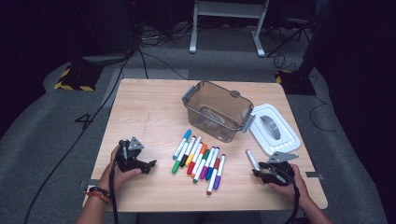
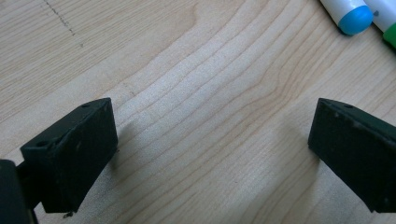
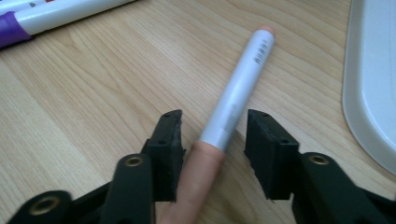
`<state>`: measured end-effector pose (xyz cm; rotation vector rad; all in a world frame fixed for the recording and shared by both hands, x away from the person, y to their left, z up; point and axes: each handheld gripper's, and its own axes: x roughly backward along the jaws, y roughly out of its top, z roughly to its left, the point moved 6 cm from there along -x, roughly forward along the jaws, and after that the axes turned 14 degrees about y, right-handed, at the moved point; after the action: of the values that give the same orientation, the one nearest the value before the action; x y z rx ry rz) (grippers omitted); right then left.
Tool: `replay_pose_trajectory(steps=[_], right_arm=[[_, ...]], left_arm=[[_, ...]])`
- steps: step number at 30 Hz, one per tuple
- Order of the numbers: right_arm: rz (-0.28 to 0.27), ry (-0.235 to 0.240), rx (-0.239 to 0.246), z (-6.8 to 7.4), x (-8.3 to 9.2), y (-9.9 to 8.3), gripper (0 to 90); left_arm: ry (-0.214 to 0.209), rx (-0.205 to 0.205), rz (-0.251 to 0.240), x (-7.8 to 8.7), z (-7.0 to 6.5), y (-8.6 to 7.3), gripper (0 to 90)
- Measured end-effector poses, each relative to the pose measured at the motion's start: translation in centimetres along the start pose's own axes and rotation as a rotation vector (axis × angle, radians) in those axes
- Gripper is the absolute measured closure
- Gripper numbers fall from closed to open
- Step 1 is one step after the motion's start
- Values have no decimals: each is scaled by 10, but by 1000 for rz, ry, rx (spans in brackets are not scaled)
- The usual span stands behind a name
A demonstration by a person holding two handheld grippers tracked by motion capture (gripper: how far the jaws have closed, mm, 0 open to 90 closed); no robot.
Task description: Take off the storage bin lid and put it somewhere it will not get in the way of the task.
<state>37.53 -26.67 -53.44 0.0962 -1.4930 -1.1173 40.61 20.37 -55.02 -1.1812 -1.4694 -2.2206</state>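
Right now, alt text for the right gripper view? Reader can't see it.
The right gripper has its two black jaws on either side of a peach-capped marker lying on the wooden table, with gaps showing at both pads. A white lid edges in at right, and a purple marker at top left.

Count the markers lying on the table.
11, roughly: about ten markers in one packed, overlapping row, so some may be hidden; one peach-capped marker lies apart, between the right claw's open jaws.

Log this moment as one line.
right gripper: jaws around peach-capped marker, small gaps either side | left gripper: open over table | bin: lid off
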Motion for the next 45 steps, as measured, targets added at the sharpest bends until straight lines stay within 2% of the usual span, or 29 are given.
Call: replay_pose_trajectory(steps=[5,8,14,19,21,26,36,45], right_arm=[[-13,3,0,-10,3,0,734],[-27,-6,-14,-18,3,2,743],[-24,-14,-2,-25,1,6,749],[-49,28,12,-21,6,7,749],[-61,51,37,-16,9,11,750],[-76,76,61,-11,13,15,750],[-130,72,67,-11,31,25,750],[-165,42,92,-15,49,38,751]], left_arm=[[-1,-1,-1,0,0,0,16],[-1,1,-1,0,0,0,16],[-3,-2,1,0,0,0,15],[-4,-1,1,0,0,0,14],[-4,0,2,0,0,0,13],[-5,5,3,0,-1,0,13],[-3,0,2,0,0,0,13],[-3,-1,2,0,0,0,13]])
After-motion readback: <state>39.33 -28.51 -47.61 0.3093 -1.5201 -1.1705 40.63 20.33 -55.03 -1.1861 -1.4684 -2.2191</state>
